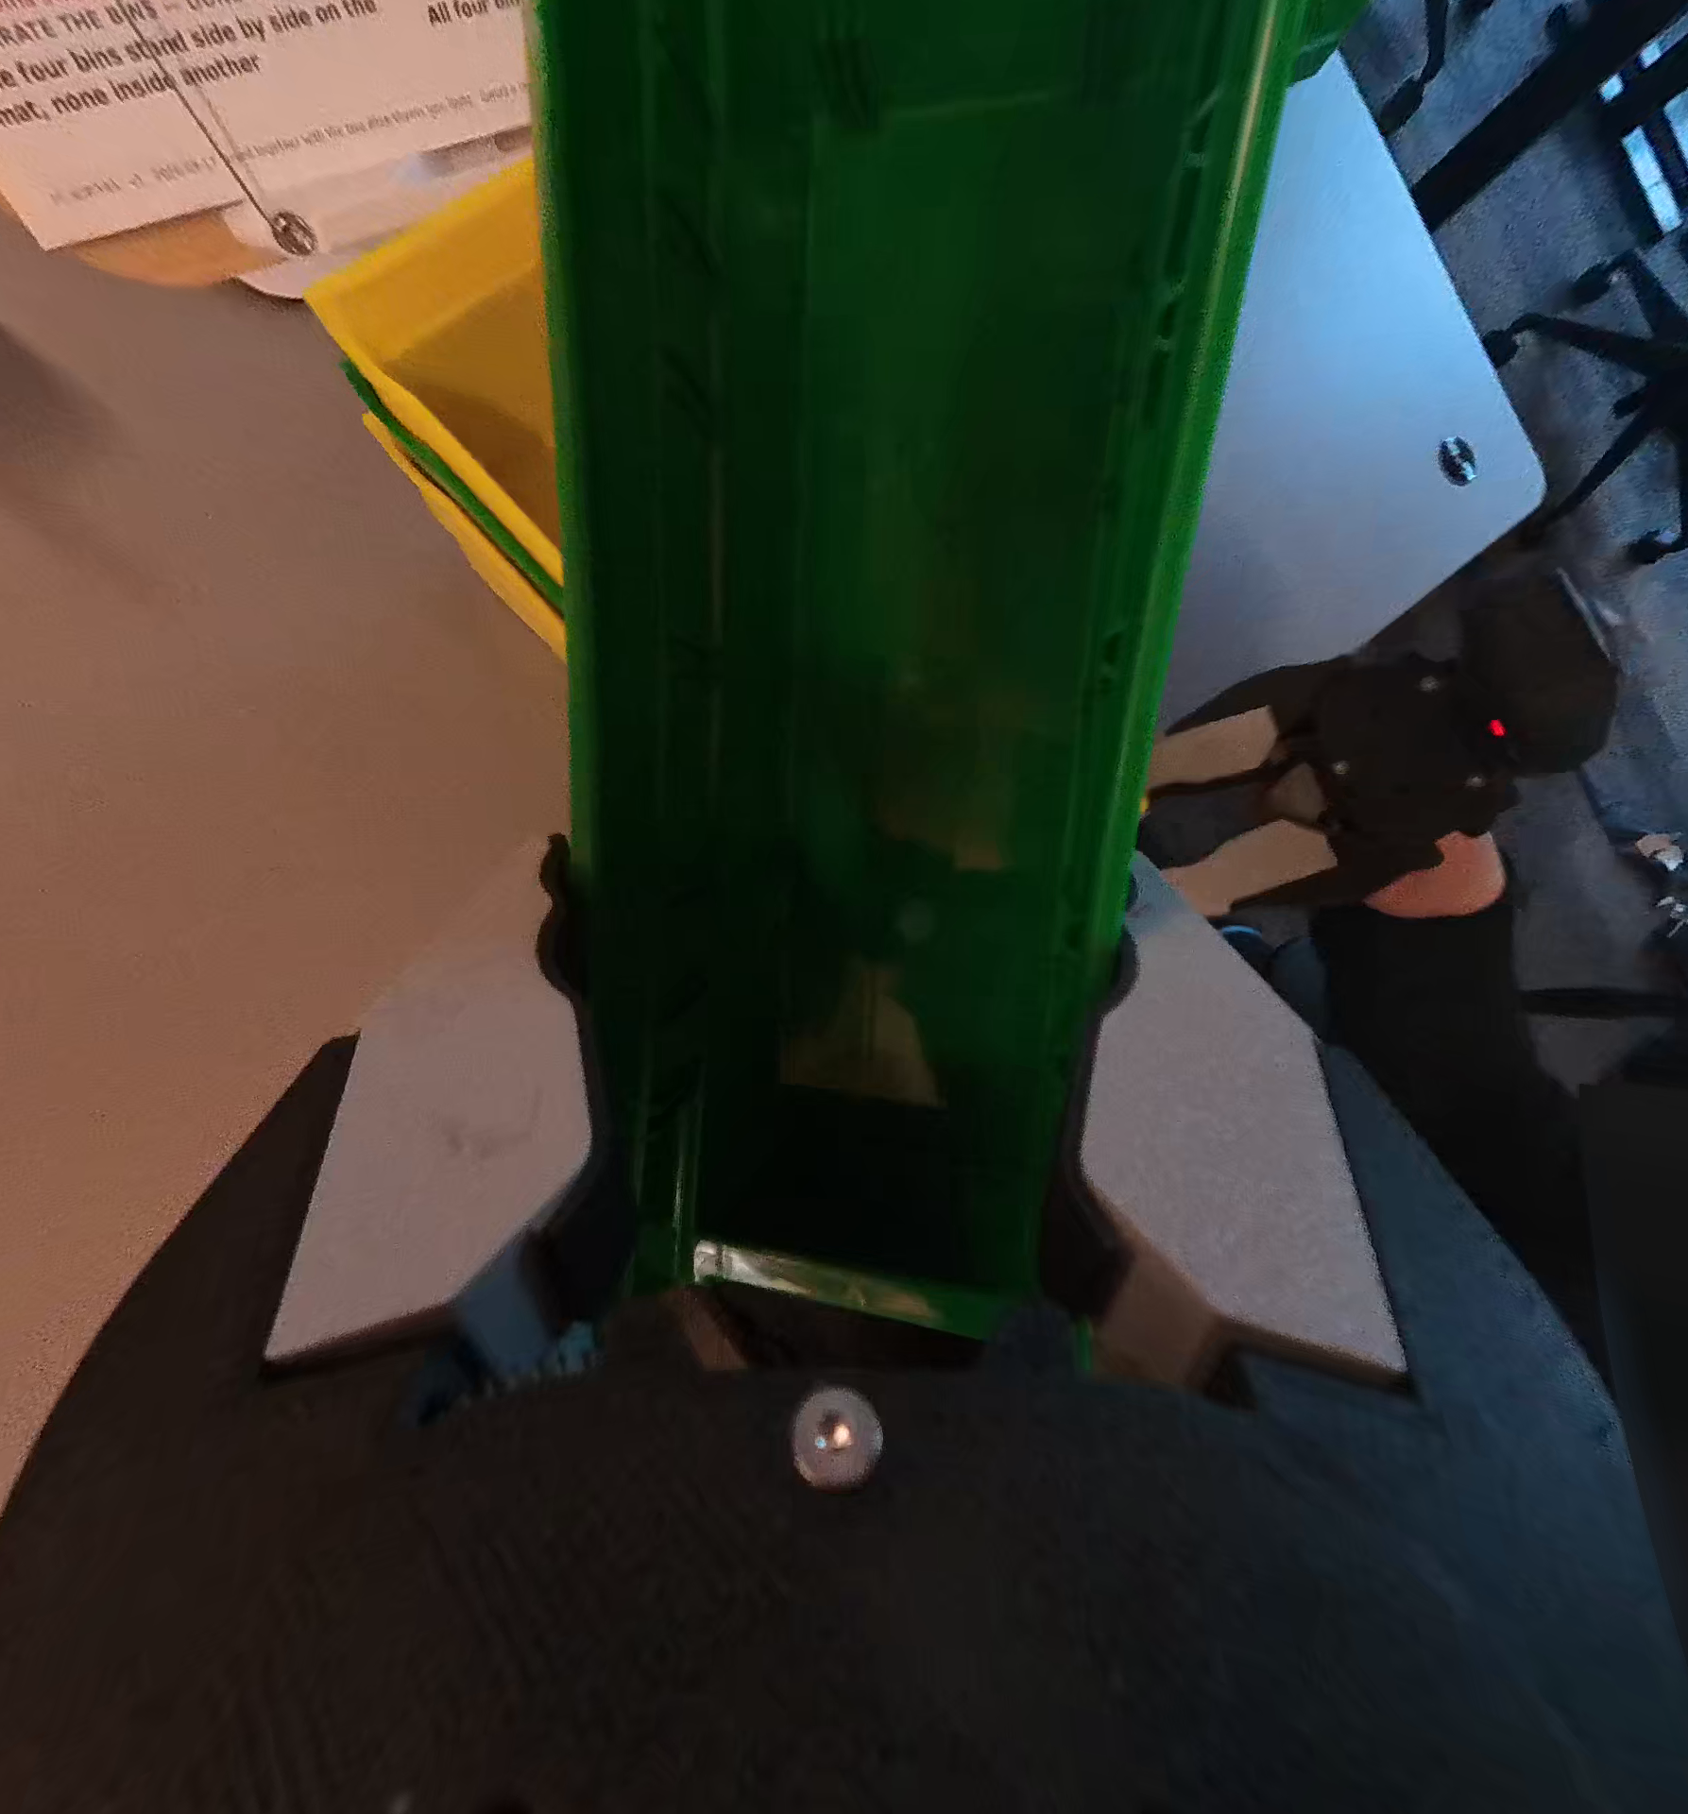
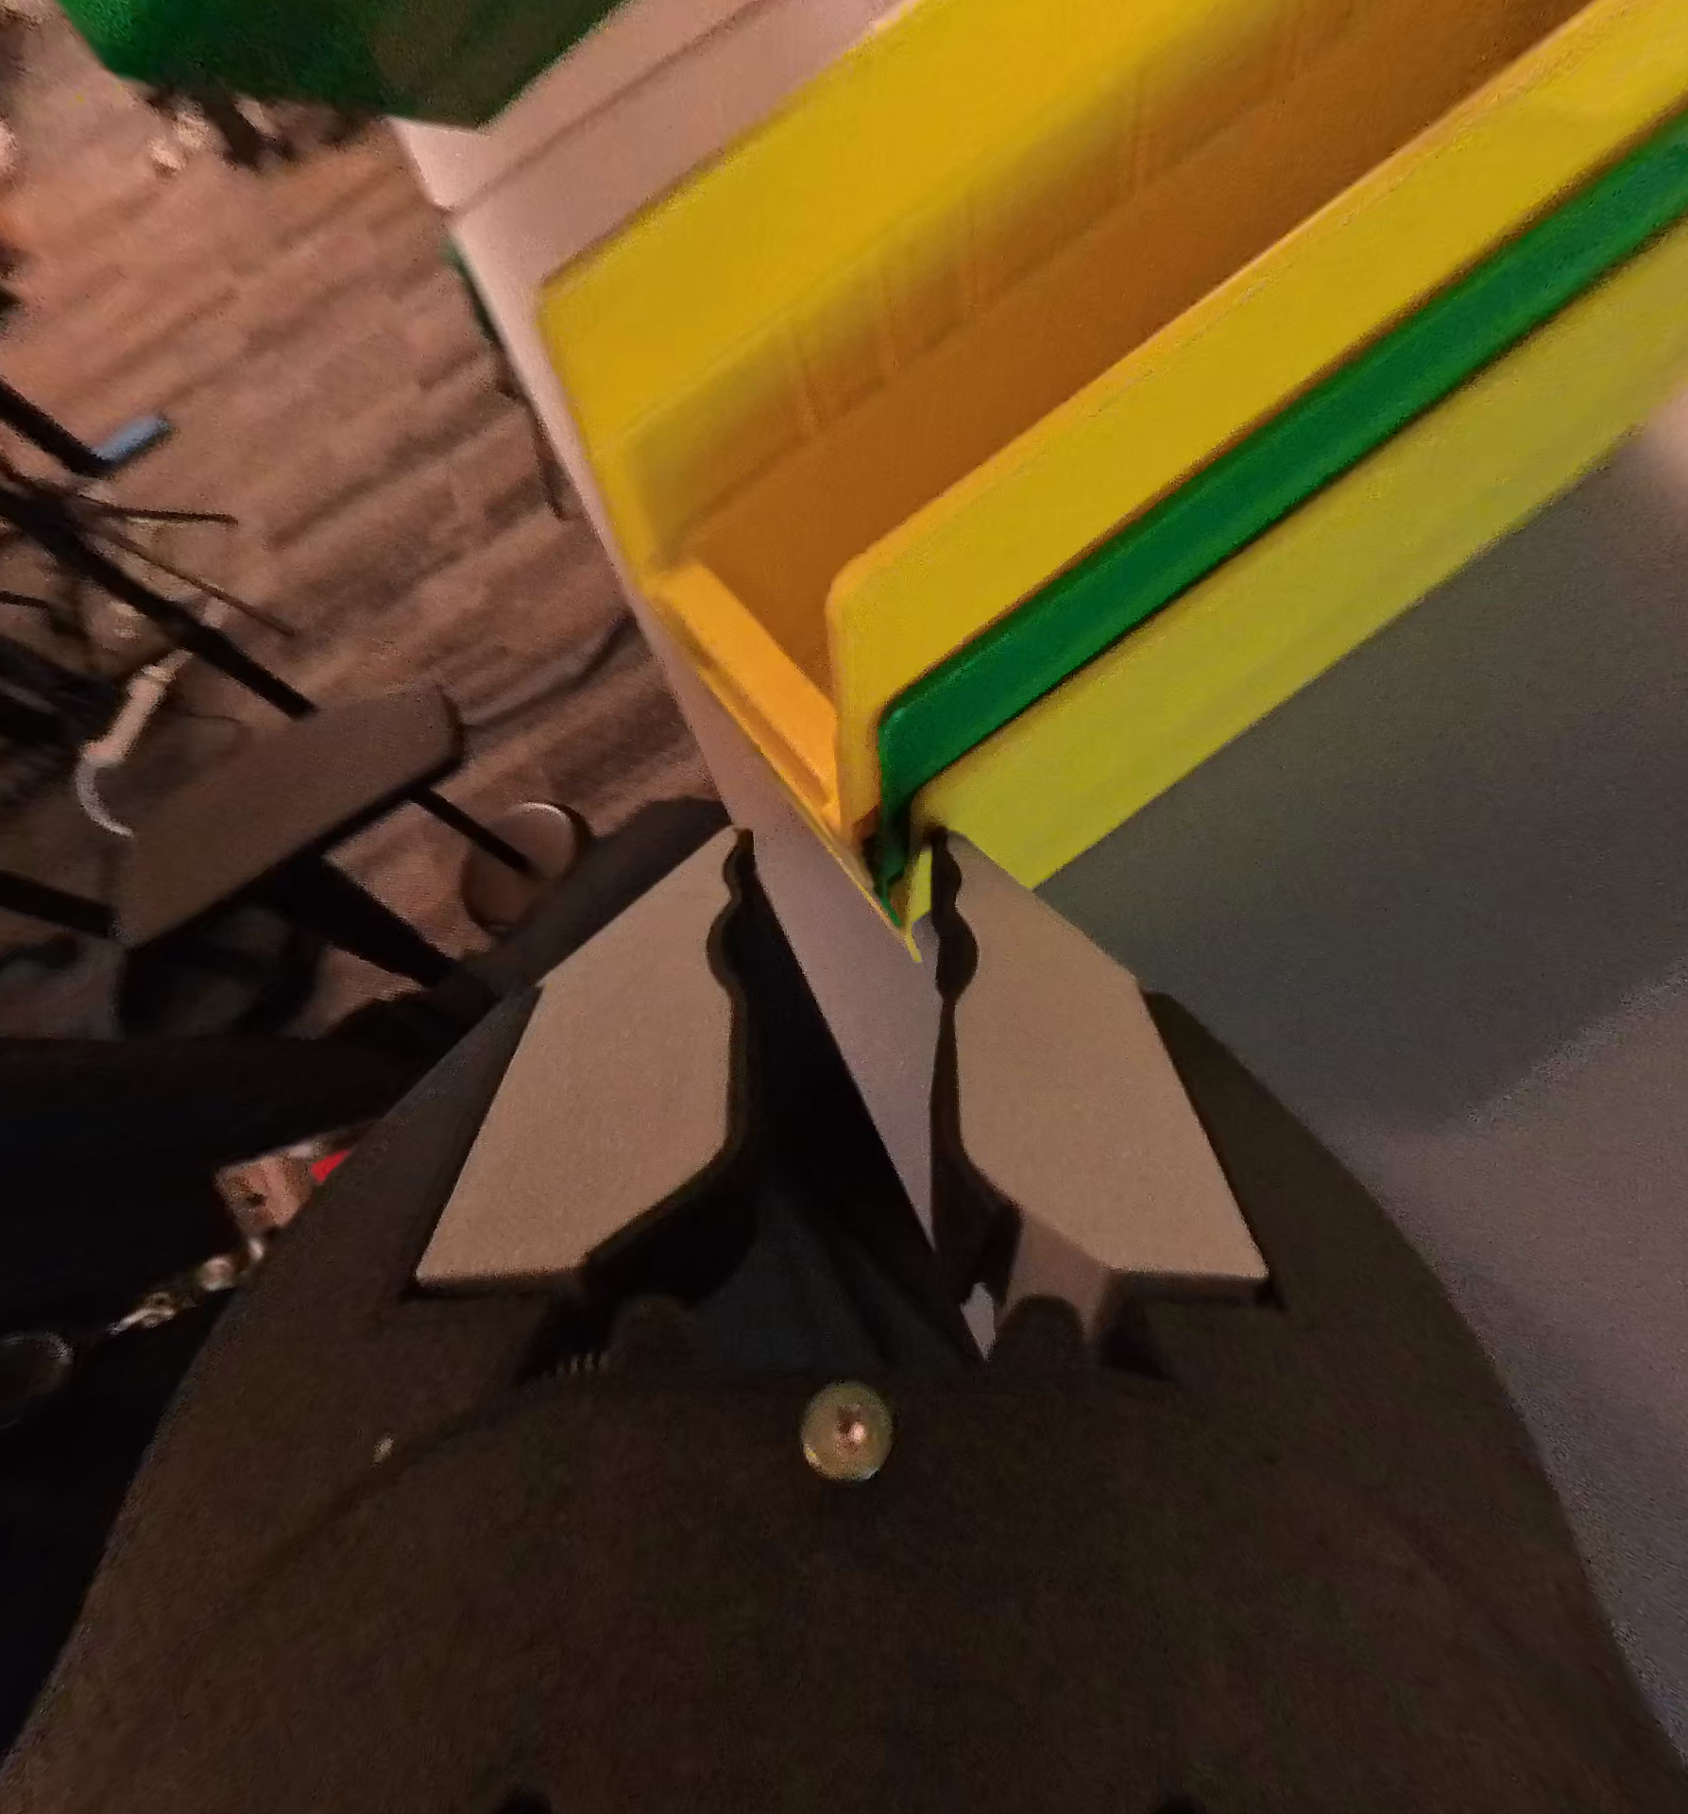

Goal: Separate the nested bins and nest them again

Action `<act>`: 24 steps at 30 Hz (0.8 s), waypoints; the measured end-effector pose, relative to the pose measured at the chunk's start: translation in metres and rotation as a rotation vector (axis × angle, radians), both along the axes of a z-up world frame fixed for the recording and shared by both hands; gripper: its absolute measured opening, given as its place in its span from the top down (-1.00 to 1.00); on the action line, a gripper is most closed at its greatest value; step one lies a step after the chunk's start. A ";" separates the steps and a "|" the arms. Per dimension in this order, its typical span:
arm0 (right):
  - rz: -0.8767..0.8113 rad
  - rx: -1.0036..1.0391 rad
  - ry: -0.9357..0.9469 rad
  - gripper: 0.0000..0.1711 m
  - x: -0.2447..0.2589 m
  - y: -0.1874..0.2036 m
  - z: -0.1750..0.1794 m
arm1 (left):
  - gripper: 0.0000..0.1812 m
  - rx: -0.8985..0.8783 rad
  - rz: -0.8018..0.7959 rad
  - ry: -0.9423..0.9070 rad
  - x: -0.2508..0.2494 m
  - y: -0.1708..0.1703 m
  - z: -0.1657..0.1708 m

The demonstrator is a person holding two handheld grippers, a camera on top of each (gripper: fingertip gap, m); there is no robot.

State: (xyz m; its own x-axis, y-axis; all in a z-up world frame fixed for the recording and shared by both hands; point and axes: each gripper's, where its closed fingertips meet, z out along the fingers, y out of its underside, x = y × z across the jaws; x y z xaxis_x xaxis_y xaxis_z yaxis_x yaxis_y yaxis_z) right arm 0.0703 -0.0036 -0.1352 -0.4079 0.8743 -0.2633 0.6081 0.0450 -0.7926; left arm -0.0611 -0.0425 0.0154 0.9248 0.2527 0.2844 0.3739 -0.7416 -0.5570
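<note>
My left gripper (image 1: 840, 864) is shut on a green bin (image 1: 869, 491), one finger on each side wall, and holds it lifted and tilted with its open inside facing me. It also shows at the top left of the right wrist view (image 2: 329, 49). A nested stack stands on the grey table (image 1: 133, 785): a yellow bin (image 2: 1016, 393) inside a green bin (image 2: 1311, 491) inside another yellow bin (image 2: 1311, 638). The stack shows in the left wrist view (image 1: 447, 363) too. My right gripper (image 2: 840, 854) is open, its fingertips astride the stack's near corner at the table edge. The right gripper is also visible in the left wrist view (image 1: 1173, 795).
A printed paper sheet (image 1: 182, 98) lies on the table behind the stack. The table edge (image 2: 800, 982) runs right beside the stack. Beyond it are carpeted floor (image 2: 378, 344) and black chair legs (image 1: 1654, 373). A hand (image 1: 1438, 883) holds the right gripper.
</note>
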 end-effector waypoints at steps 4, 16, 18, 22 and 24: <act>0.099 0.005 0.018 0.61 -0.008 -0.033 -0.007 | -0.16 -0.014 0.005 0.041 -0.002 0.009 -0.003; -0.131 0.036 0.095 0.57 0.010 0.034 0.032 | -0.15 0.037 0.135 0.018 -0.001 0.016 0.005; -0.137 0.055 0.101 0.57 0.012 0.036 0.034 | -0.16 0.078 0.111 -0.056 0.014 0.024 0.014; -0.155 0.110 0.111 0.57 0.016 0.042 0.036 | -0.19 0.079 0.142 -0.061 0.016 0.030 0.015; -0.160 0.111 0.123 0.57 0.018 0.044 0.040 | -0.20 0.028 0.197 -0.027 0.007 0.027 -0.002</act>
State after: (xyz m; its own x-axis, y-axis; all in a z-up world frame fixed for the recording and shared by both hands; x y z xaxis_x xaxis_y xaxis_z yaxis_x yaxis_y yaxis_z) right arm 0.0881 0.0404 -0.0952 -0.2848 0.9512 -0.1184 0.5138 0.0472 -0.8566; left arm -0.0544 -0.0154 0.0134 0.8501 0.4197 0.3181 0.5256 -0.6372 -0.5637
